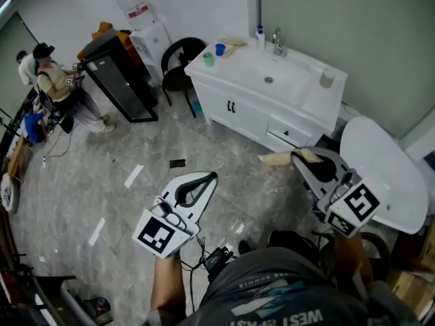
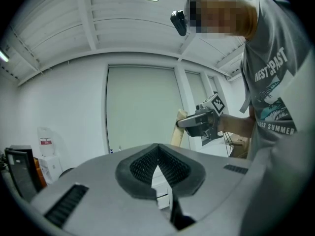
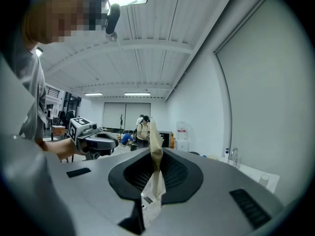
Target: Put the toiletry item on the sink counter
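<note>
Head view: your right gripper [image 1: 302, 158] pinches the tan toiletry item [image 1: 275, 159], whose long axis juts past the jaws. The table [image 1: 306, 94] with the sink lies ahead, well apart, nearer this hand than the other.

Left gripper view: your left gripper [image 2: 157, 154] is pressed together and empty.

Right gripper view: the item stands edge-on between the pads, and the table is probably off to the right.

Right tool [image 1: 297, 156] clamping tan item [image 1: 274, 159], white sink counter [image 1: 309, 104] ahead
</note>
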`<state>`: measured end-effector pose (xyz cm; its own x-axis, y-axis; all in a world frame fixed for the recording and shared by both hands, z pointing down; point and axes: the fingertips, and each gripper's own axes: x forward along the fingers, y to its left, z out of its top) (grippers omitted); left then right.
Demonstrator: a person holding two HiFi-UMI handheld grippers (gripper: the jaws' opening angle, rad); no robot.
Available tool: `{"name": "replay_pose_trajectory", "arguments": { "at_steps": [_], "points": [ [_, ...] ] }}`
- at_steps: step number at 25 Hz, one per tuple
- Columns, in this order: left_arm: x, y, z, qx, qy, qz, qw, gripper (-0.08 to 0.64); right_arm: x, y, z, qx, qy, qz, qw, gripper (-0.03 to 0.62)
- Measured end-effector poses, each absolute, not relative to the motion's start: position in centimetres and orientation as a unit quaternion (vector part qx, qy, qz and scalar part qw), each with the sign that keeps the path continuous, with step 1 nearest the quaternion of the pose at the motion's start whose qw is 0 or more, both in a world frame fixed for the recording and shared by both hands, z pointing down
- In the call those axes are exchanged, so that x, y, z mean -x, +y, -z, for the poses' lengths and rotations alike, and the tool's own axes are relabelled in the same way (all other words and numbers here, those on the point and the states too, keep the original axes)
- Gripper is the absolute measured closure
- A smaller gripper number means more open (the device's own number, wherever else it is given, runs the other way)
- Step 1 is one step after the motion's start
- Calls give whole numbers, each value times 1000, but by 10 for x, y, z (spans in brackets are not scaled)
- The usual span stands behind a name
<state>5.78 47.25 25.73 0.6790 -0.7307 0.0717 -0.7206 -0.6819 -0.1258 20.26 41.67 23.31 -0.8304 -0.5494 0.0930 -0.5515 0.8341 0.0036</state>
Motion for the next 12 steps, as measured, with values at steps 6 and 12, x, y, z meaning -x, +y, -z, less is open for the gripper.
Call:
{"name": "replay_pose_trajectory", "arguments": {
  "at_steps": [6,12],
  "points": [
    [-56,450,-265,913,400,64,34,558,-202,386,-234,-287,-957,-9,42,543],
    [-60,404,-266,905,418,69,32,557,-205,333,-239,-272,-961,-17,36,543]
  ]
}}
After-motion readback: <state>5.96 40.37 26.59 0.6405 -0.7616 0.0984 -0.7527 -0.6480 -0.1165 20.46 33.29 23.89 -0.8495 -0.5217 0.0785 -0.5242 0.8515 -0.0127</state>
